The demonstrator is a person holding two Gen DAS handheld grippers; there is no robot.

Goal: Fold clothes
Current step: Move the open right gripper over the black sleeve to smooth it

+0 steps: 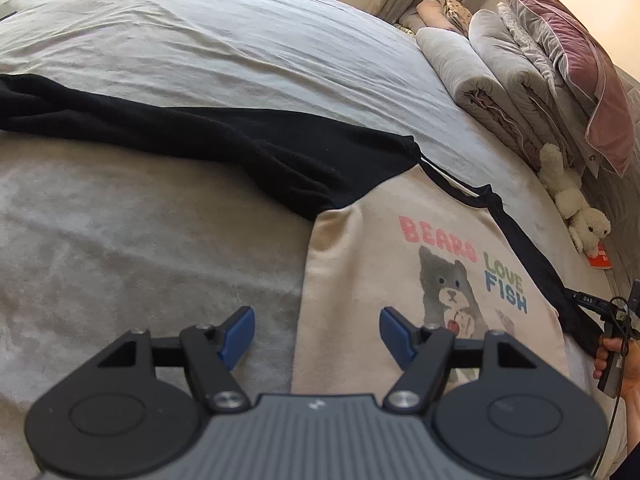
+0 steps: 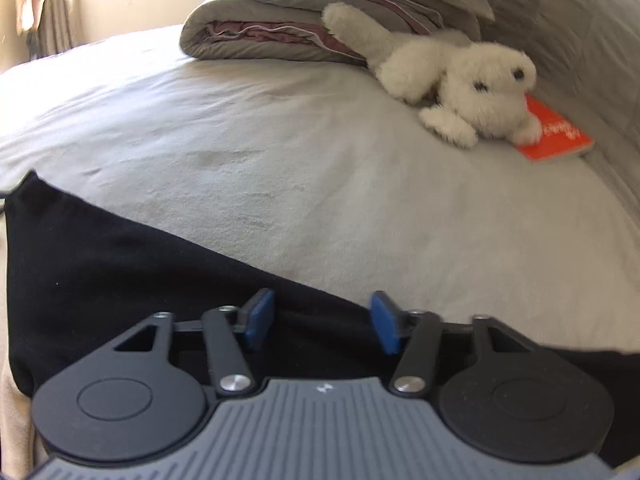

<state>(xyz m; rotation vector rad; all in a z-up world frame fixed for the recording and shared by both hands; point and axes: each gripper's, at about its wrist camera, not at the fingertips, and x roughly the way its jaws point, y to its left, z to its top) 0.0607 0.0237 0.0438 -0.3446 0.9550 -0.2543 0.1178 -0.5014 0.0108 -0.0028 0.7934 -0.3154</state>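
Note:
A cream shirt [image 1: 360,248] with a bear print and black sleeves lies flat on the bed. Its left black sleeve [image 1: 200,136] stretches out to the left. My left gripper [image 1: 316,324] is open just above the shirt's left side edge, one finger over the blanket and the other over the cream cloth, with nothing held. In the right wrist view the other black sleeve [image 2: 120,264] lies under my right gripper [image 2: 321,308]. Its blue pads stand apart over the sleeve's upper edge and do not press on the cloth. A hand [image 1: 624,364] holding that gripper shows at the right edge.
A pale bed sheet [image 1: 200,40] covers the bed, with a beige blanket [image 1: 120,240] nearer me. Folded quilts [image 2: 280,28] and a pink pillow [image 1: 580,60] are stacked at the head end. A white plush toy [image 2: 460,80] lies on a red booklet [image 2: 556,132] beyond the right sleeve.

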